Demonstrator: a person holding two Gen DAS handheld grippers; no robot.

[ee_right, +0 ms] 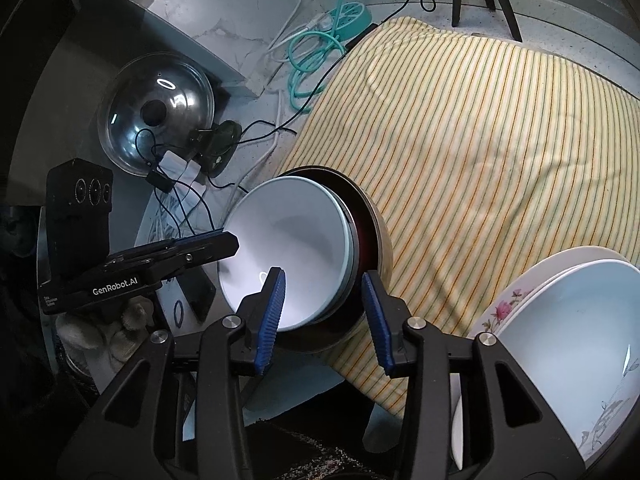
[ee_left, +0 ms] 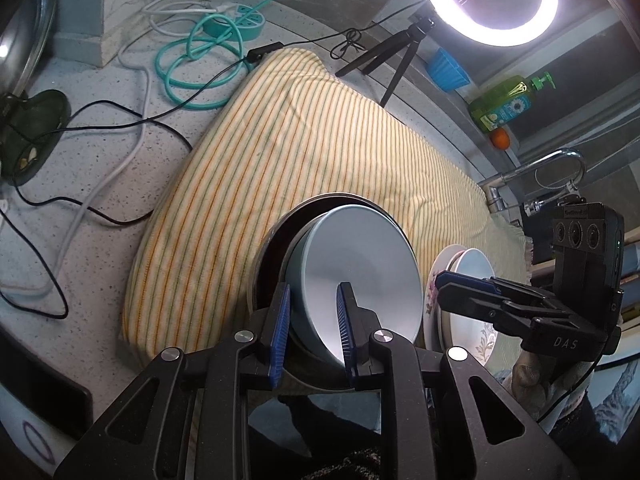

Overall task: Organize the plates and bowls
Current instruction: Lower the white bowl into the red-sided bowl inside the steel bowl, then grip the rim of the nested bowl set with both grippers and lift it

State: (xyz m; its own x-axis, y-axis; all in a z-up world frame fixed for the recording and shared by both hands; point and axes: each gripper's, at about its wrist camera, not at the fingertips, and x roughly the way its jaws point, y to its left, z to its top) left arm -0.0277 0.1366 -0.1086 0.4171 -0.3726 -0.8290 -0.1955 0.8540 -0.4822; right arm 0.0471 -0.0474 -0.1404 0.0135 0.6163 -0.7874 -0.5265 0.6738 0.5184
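A pale blue bowl [ee_left: 368,264] sits nested inside a dark steel bowl [ee_left: 269,252], and both are tipped up at the near edge of a striped cloth [ee_left: 300,152]. My left gripper [ee_left: 312,332] is shut on their rims, one pad outside the steel wall and one inside the blue bowl. From the right wrist, the blue bowl [ee_right: 288,240] and steel bowl [ee_right: 378,240] lie under my right gripper [ee_right: 324,316]. That gripper is open, its pads astride the rims without pressing. The left gripper [ee_right: 230,246] holds the far rim. A stack of floral plates [ee_right: 560,320] lies to the right.
Teal and black cables and a round power strip [ee_left: 240,20] trail across the speckled counter at the back left. A ring light [ee_left: 488,0] on a tripod, a green soap bottle [ee_left: 508,100] and a tap [ee_left: 560,168] line the back right. A glass pot lid [ee_right: 156,112] leans at the left.
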